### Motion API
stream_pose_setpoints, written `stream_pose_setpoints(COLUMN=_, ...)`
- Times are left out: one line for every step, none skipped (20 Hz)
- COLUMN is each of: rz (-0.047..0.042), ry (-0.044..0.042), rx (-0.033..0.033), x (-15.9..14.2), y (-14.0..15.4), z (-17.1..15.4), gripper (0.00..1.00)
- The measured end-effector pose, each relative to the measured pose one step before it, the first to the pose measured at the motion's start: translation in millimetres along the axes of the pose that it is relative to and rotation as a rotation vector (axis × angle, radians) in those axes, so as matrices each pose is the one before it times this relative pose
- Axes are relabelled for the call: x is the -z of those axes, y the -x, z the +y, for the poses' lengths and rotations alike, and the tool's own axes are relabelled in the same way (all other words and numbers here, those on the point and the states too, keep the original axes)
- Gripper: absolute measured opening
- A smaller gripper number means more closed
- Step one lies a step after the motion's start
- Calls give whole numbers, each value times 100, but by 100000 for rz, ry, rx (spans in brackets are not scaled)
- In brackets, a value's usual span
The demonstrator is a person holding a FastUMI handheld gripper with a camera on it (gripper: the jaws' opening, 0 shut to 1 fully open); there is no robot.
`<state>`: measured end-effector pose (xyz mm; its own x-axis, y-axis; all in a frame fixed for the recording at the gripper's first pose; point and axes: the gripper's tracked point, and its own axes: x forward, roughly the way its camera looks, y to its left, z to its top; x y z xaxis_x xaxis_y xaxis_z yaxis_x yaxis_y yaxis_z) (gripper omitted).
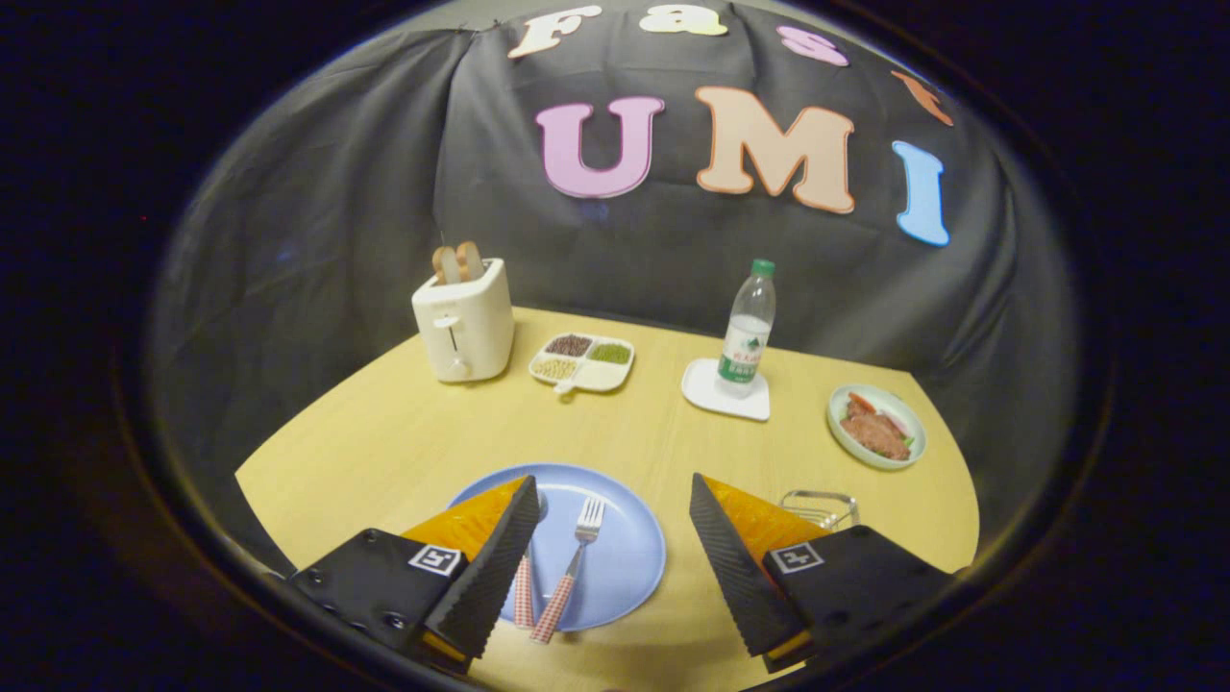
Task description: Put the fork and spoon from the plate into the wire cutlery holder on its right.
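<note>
Booth: black cloth wall [317, 240], pale wood surface [404, 432].
Cloth hangs creased and folded behind and around the surface, wrapping both sides. Surface top is light yellow wood grain, evenly lit from above, soft glare, no hard shadows.

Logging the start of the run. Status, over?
Claw open, hovering above the blue plate. Fork and spoon lie on the plate between the fingers, untouched. Wire holder right of the plate, behind the right finger. Nothing in the way.
</note>
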<state>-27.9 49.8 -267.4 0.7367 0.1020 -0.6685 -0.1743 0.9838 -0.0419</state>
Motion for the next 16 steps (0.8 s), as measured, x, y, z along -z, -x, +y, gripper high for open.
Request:
stream_pose_setpoints(rz=2980, ry=130, rx=-341, x=971, y=-592, z=21, gripper=99)
stream_pose_setpoints(rz=3319, ry=-45, rx=-509, x=901, y=-373, z=118, gripper=99)
stream_pose_setpoints(rz=2898, ry=-173, rx=-219, x=1097, y=-344, z=98, gripper=99)
stream_pose_setpoints(rz=2321, ry=-251, rx=-101, x=747, y=-465, z=-51, gripper=99)
stream_pose_setpoints(rz=2286, ry=-101, rx=-291, x=616, y=-495, z=60, gripper=99)
stream_pose_setpoints(rz=2040, ry=120, rx=-455, x=723, y=-235, z=232, gripper=99)
stream_pose_setpoints(rz=2069, ry=1112, rx=192, x=562, y=-432, z=181, gripper=99)
stream_pose_setpoints(rz=2242, ry=1737, rx=119, x=393, y=-440, z=119, gripper=99)
stream_pose_setpoints(rz=2025, ry=1744, rx=-5, x=796, y=-214, z=202, gripper=99)
stream_pose_setpoints(rz=2175, ry=1584, rx=67, x=478, y=-295, z=3, gripper=99)
stream_pose_setpoints(rz=1660, ry=1085, rx=-82, x=474, y=-173, z=187, gripper=99)
stream_pose_setpoints(rz=1454, ry=587, rx=-87, x=338, y=-208, z=119, gripper=99)
stream_pose_setpoints(rz=1654, ry=556, rx=-154, x=390, y=-300, z=208, gripper=99)
stream_pose_setpoints(rz=1162, ry=597, rx=-624, x=233, y=-74, z=178, gripper=99)
stream_pose_setpoints(rz=1461, ry=570, rx=-982, x=377, y=-357, z=313, gripper=99)
stream_pose_setpoints(rz=1091, ry=371, rx=-221, x=187, y=-165, z=135, gripper=94)
